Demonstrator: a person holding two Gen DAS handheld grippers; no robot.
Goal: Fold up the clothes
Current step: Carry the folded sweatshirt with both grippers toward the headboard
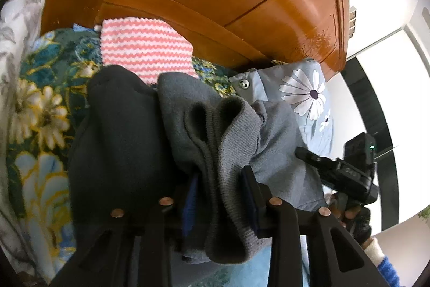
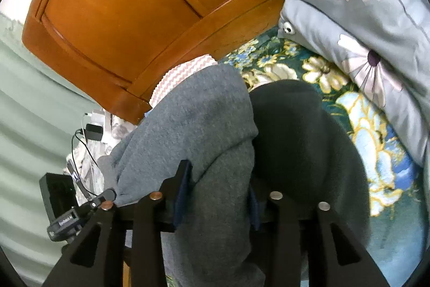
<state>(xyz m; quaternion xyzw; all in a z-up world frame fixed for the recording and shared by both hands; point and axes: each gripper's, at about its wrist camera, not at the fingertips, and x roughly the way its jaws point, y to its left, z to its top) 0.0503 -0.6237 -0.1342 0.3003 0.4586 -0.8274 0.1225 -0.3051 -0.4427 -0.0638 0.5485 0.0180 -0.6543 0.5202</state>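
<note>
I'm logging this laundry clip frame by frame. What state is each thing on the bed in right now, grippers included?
Grey garment: bunched, ribbed edge between the left fingers, other end between the right fingers.
Dark garment: lying crumpled beside the grey one.
Striped towel: folded flat by the headboard.
Pillow: lying against the headboard.
Left gripper: partly closed around grey fabric.
Right gripper: partly closed around grey fabric.

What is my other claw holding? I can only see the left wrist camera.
Observer: The grey sweater lies between the right claw's fingers. I can't tell whether they are squeezing it.
Operator: Is anything beside the bed?
Observer: Yes, a black box sits below the corner of the wooden headboard.
Operator: And what's behind that?
Observer: Something that looks like a pale green curtain.
</note>
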